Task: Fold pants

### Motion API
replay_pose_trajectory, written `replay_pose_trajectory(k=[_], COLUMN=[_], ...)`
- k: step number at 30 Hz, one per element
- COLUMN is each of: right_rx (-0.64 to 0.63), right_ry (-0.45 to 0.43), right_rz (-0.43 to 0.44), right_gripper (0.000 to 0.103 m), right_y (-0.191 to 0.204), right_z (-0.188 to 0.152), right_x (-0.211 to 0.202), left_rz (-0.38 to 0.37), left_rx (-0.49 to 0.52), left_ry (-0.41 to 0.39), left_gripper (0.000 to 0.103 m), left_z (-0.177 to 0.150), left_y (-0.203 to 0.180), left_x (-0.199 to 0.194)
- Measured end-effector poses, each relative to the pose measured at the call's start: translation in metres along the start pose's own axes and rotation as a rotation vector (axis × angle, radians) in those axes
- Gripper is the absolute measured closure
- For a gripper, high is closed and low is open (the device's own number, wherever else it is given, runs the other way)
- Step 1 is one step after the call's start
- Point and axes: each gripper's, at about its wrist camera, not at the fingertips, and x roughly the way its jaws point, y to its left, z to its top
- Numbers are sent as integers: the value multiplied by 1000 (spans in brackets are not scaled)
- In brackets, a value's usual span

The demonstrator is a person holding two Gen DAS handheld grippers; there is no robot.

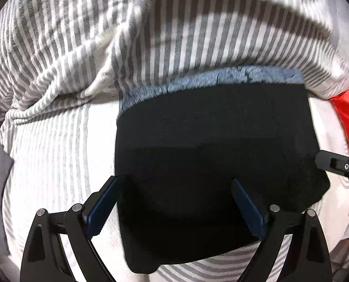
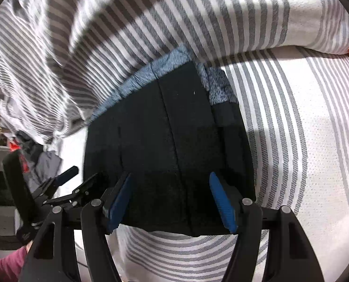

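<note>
The black pants [image 1: 209, 152] lie folded into a compact rectangle on the striped bed sheet [image 1: 57, 152], with a blue fleecy lining showing along the far edge. My left gripper [image 1: 174, 181] is open, jaws wide apart over the near left part of the pants, holding nothing. In the right wrist view the pants [image 2: 165, 136] lie the same way, and my right gripper [image 2: 169, 176] is open over their near edge, empty. The left gripper also shows at the left of the right wrist view [image 2: 80, 178], and a right finger shows at the right edge of the left wrist view [image 1: 334, 162].
A rumpled grey-and-white striped blanket [image 1: 104, 35] lies piled beyond the pants. Red fabric [image 1: 348, 129] is at the right edge of the bed. Grey clothing [image 2: 45, 162] lies at the left. The sheet [image 2: 303, 152] stretches right of the pants.
</note>
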Motion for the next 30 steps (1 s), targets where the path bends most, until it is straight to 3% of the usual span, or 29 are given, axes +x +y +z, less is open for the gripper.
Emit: replay_pose_trajectory(k=[7,19,26,30], right_rx=[0,-20,-29,13], right_ry=[-14,103,152,178], right_rz=[55,211,305,318], right_gripper=[31,28,23,21], right_y=[-41,-75,-72,-65], right_z=[12,35,47,54], right_x=[-13,27,52,65], left_rz=[-172,-400,-409,-402], left_rx=[-5,-46,-31,-81], left_ry=[9,137,197,201], left_gripper=[8,8,8,5], left_z=[14,23,20,20], left_y=[49,86,96,98], left_x=[-2,39,58,68])
